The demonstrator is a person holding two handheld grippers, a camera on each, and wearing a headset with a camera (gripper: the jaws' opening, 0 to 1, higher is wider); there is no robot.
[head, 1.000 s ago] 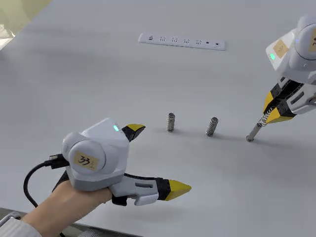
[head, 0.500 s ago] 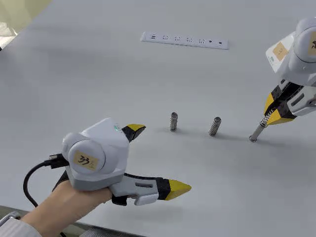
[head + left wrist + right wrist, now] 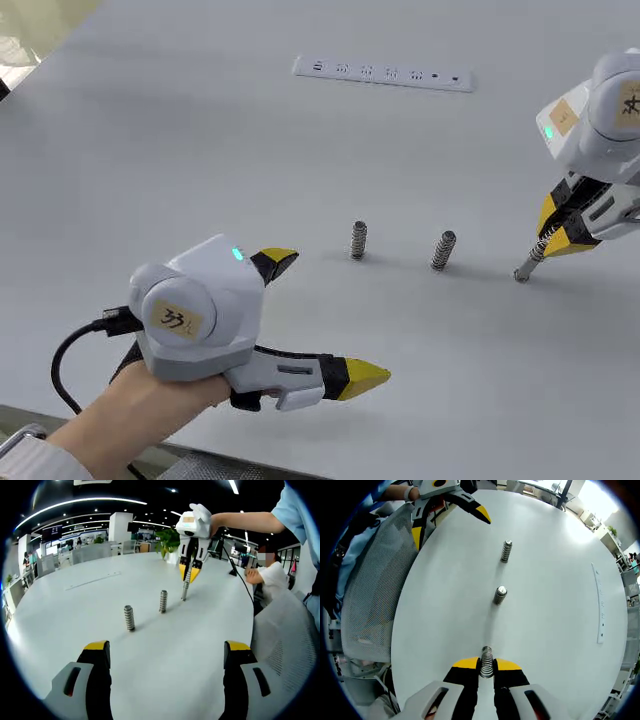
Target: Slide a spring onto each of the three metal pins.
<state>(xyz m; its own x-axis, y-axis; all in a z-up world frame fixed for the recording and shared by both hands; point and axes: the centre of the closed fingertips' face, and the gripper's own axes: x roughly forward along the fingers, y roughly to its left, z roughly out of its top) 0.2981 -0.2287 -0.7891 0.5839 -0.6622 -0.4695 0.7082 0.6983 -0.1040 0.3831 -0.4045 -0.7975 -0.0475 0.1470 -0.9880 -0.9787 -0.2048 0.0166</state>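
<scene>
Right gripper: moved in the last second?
Yes. Judged against the pin, the right gripper has come down toward the pin's base, carrying the spring lower.

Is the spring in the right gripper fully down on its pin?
Partway only. The right gripper grips the small coil spring; the thin metal pin is bare below.

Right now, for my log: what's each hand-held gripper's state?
Left hand-held gripper: open, empty.
Right hand-held gripper: shut on the spring atop a pin.
</scene>
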